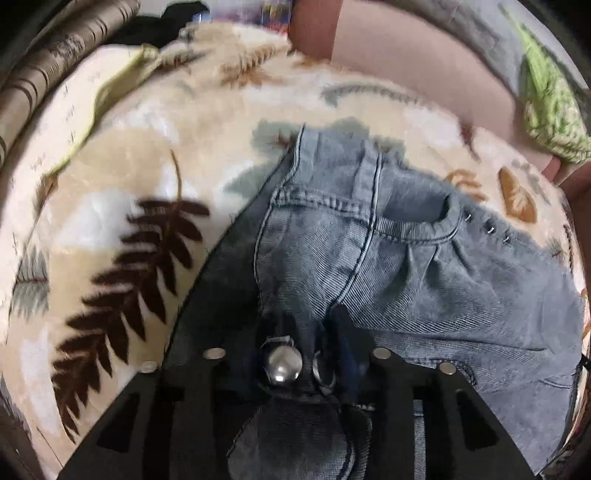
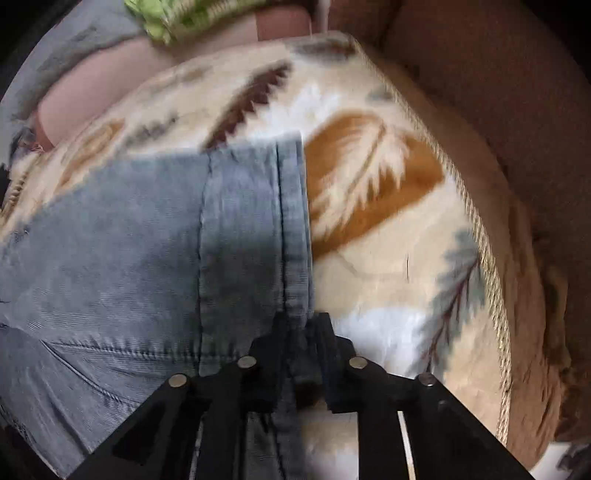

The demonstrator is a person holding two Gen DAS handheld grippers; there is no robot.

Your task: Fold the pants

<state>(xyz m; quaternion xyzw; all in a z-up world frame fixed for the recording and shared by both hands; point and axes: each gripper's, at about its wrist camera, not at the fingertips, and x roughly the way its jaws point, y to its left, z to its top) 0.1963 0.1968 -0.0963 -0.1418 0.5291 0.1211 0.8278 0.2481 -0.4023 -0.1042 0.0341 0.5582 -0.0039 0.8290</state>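
Light blue denim pants [image 1: 406, 266] lie on a cream blanket with leaf prints [image 1: 122, 184]. My left gripper [image 1: 306, 332] is shut on the pants' waistband by the metal button [image 1: 282, 363], with the fly and a pocket opening ahead of it. In the right wrist view the pants [image 2: 147, 251] spread to the left, and my right gripper [image 2: 301, 328] is shut on their hemmed edge [image 2: 291, 221], which runs up the middle. The blanket [image 2: 388, 258] shows bare to the right of that edge.
A pink sofa back [image 1: 406, 62] rises behind the blanket. A green patterned cloth [image 1: 550, 103] lies at the far right, and it shows at the top left in the right wrist view [image 2: 177, 18]. A striped cushion [image 1: 48, 62] is far left. The blanket's corded edge [image 2: 491, 266] drops off right.
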